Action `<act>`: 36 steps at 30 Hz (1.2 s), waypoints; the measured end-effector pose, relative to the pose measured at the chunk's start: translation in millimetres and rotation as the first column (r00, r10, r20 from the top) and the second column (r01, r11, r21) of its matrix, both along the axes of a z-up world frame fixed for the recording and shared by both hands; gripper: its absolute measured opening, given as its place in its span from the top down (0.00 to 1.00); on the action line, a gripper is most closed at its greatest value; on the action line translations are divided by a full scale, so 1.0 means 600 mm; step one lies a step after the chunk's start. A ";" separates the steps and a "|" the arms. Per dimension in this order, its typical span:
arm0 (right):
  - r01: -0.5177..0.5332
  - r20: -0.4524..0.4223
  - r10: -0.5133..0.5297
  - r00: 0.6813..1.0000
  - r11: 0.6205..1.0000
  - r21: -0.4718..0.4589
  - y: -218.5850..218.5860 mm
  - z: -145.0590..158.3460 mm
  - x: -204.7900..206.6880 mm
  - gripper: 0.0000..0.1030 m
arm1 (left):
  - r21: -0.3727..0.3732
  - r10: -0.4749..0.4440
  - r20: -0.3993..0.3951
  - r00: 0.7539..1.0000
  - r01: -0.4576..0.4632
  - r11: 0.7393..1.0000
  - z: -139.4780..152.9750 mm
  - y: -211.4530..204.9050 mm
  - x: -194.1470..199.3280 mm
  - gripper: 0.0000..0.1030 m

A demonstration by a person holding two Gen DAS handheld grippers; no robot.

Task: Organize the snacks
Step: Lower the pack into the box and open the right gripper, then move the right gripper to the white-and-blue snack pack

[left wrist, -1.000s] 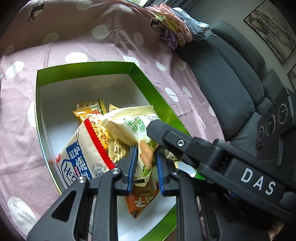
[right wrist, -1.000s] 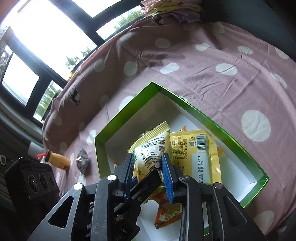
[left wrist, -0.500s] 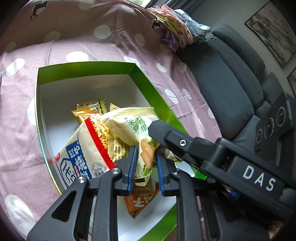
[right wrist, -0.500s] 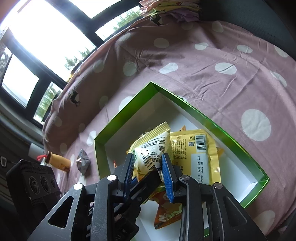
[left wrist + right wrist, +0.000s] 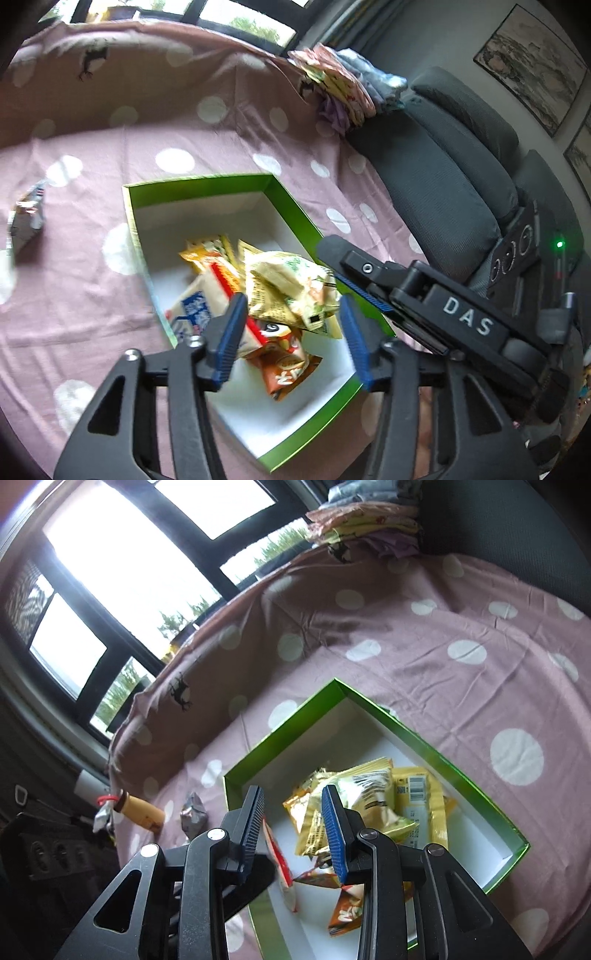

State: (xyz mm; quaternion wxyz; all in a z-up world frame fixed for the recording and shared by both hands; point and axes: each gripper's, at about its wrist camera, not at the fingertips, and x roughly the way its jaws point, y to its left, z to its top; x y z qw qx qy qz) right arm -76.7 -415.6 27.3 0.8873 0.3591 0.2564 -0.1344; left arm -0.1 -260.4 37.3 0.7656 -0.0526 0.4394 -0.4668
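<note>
Polka-dot cloth [image 5: 85,295] under green box [image 5: 288,199], long axis running away, snacks [image 5: 288,291] heaped.

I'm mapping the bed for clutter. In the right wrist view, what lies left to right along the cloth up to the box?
Yellow-brown bottle → crumpled silver wrapper → green box holding the snack packets.

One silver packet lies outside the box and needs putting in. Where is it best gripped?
Probably its raised crumpled peak, pinched from above: the silver packet stands up off the cloth there, while its base lies flat against the fabric.
</note>
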 end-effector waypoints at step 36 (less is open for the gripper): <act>-0.265 -0.194 0.225 0.955 0.941 -0.209 0.253 0.016 0.198 0.25 | 0.189 0.729 0.049 0.683 -0.723 0.664 -0.066 0.459 0.071 0.21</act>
